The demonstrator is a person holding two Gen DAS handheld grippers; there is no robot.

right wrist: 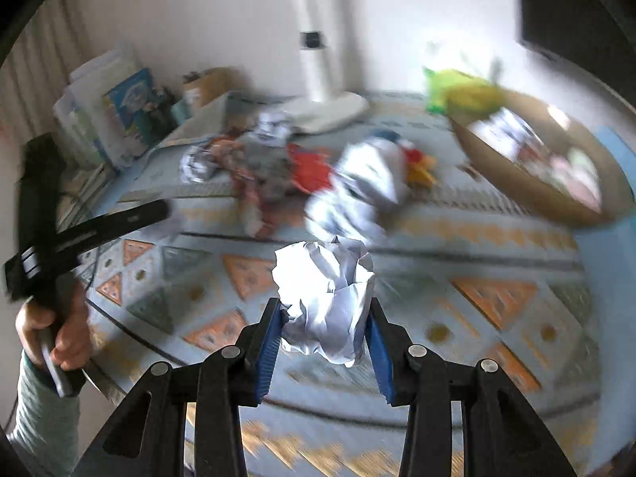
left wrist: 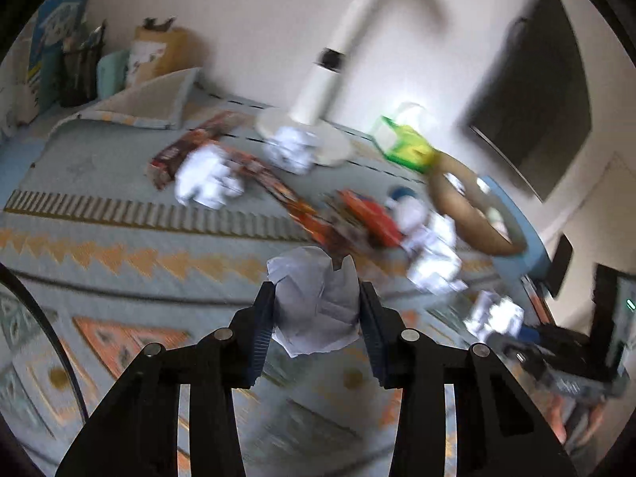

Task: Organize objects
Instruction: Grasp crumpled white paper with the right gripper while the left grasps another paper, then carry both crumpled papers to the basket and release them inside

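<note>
Left gripper: my left gripper (left wrist: 318, 310) is clamped on a paper ball (left wrist: 314, 302); both pads press into its sides and it sits clear of the cloth below.
Right gripper: my right gripper (right wrist: 324, 326) is clamped on a second paper wad (right wrist: 326, 298), white and crumpled, pinched between the blue pads (right wrist: 270, 342).
Left hand: in the right wrist view I see the person's left hand (right wrist: 55, 334) at the left edge, wrapped round the black handle of the other tool, with a pale green sleeve (right wrist: 43, 409) below it.
Surface: a patterned cloth (left wrist: 119, 238) in grey, orange and cream covers the table.
Loose paper: more crumpled balls lie on the cloth ahead, one (left wrist: 206, 179) beside red wrappers (left wrist: 183, 151), one (left wrist: 292, 147) against the lamp base (left wrist: 334, 143), one (left wrist: 433, 254) near the basket.
Basket: a brown round basket (left wrist: 469, 218) stands at the right of the cloth, with some items inside; I cannot tell what they are through the blur.
Other clutter: a green and yellow packet (left wrist: 405, 143) lies behind the basket, just beside it; a red pack (left wrist: 369, 218) sits mid-cloth.
Back left: books (right wrist: 127, 107) and a brown bag (left wrist: 159, 51) stand against the wall.
Clarity: both views are smeared, so small detail is lost.
</note>
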